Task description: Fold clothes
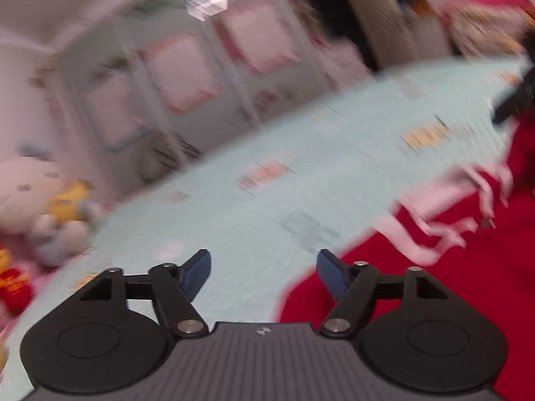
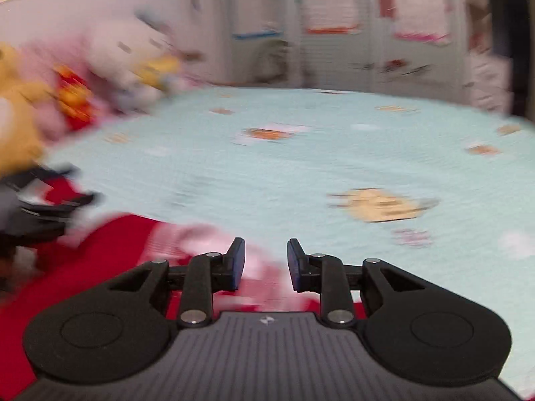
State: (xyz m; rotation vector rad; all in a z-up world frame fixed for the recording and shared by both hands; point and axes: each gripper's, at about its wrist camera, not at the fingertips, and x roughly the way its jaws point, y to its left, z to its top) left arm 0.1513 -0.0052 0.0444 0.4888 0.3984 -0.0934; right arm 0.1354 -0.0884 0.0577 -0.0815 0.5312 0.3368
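Observation:
A red garment (image 1: 434, 284) with a pale pink waistband and drawstrings (image 1: 434, 230) lies on a light blue patterned sheet (image 1: 267, 180). My left gripper (image 1: 264, 267) is open above the sheet, its right finger at the garment's left edge, nothing between the pads. In the right wrist view the same red garment (image 2: 100, 250) spreads at lower left, its pink band (image 2: 260, 267) showing between and under the fingers. My right gripper (image 2: 265, 260) is open just above that band. The other gripper (image 2: 40, 207) appears dark and blurred at far left. Both views are motion-blurred.
Plush toys (image 1: 50, 207) sit past the sheet's left edge, also seen as plush toys (image 2: 67, 93) at upper left. White wardrobe doors with pink panels (image 1: 200, 67) stand behind the bed. A dark object (image 1: 515, 100) intrudes at the right edge.

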